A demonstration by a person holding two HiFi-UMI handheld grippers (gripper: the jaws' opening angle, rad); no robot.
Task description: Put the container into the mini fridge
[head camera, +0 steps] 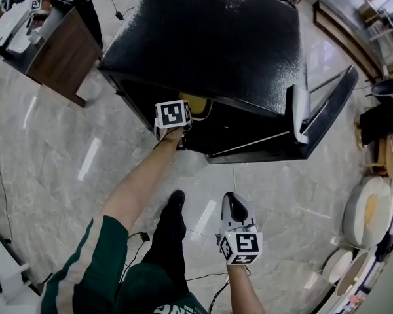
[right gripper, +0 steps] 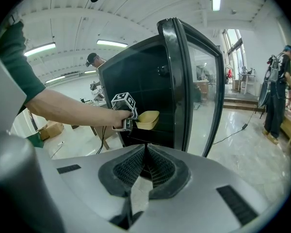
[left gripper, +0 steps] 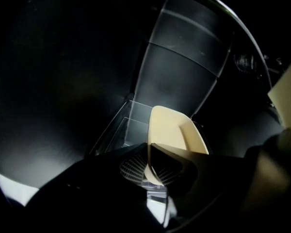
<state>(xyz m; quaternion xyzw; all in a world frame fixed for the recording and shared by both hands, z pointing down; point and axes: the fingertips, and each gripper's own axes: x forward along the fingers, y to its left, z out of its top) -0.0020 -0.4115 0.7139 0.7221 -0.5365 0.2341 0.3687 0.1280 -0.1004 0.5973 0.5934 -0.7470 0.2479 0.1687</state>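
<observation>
The black mini fridge [head camera: 209, 38] stands with its glass door [head camera: 327, 110] swung open to the right. My left gripper [head camera: 181, 120] reaches into the fridge opening, shut on the rim of a cream container [head camera: 194, 103]. In the left gripper view the container [left gripper: 172, 130] hangs from the jaws [left gripper: 148, 152] inside the dark interior, over a clear shelf [left gripper: 126, 130]. The right gripper view shows the same container [right gripper: 148, 119] at the fridge's mouth beside the door [right gripper: 194, 81]. My right gripper [head camera: 233, 200] hangs back over the floor, shut on nothing [right gripper: 145, 149].
A wooden desk [head camera: 59, 51] with a person at it stands at the far left. Cables [head camera: 137, 237] run over the marble floor by my shoe [head camera: 173, 208]. Round white objects [head camera: 370, 211] sit at the right. Another person [right gripper: 276, 91] stands beyond the door.
</observation>
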